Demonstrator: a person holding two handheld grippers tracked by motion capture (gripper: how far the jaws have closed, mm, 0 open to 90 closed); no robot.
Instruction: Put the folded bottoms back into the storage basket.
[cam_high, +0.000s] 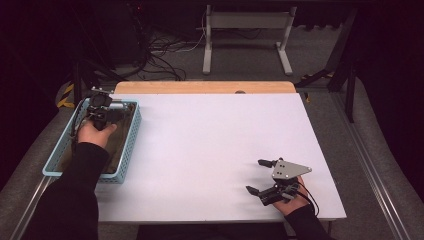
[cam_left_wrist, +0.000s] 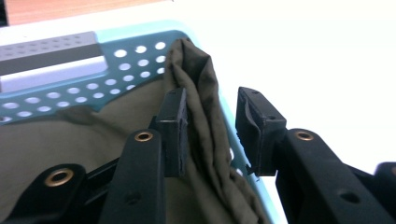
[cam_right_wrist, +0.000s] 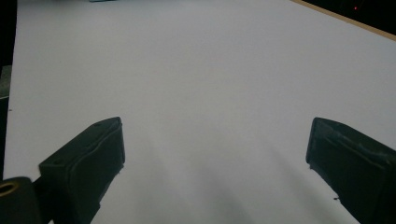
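Observation:
A light blue perforated basket (cam_high: 134, 131) stands at the table's left edge with an olive-green cloth (cam_high: 117, 144) lying in it. My left gripper (cam_high: 100, 111) hovers over the basket's far end. In the left gripper view a raised fold of the cloth (cam_left_wrist: 201, 88) stands by the basket's wall (cam_left_wrist: 70, 88), between the parted jaws of the left gripper (cam_left_wrist: 212, 114). One pad (cam_left_wrist: 180, 126) lies against the fold and the other stands off it. My right gripper (cam_high: 254, 176) rests near the front right of the table, open, with bare white tabletop between its jaws (cam_right_wrist: 215, 140).
The white tabletop (cam_high: 210, 135) stretches wide between the basket and the right hand. A wooden strip (cam_high: 205, 87) runs along its far edge. Beyond it stand a white desk frame (cam_high: 245, 20) and tangled floor cables (cam_high: 155, 55).

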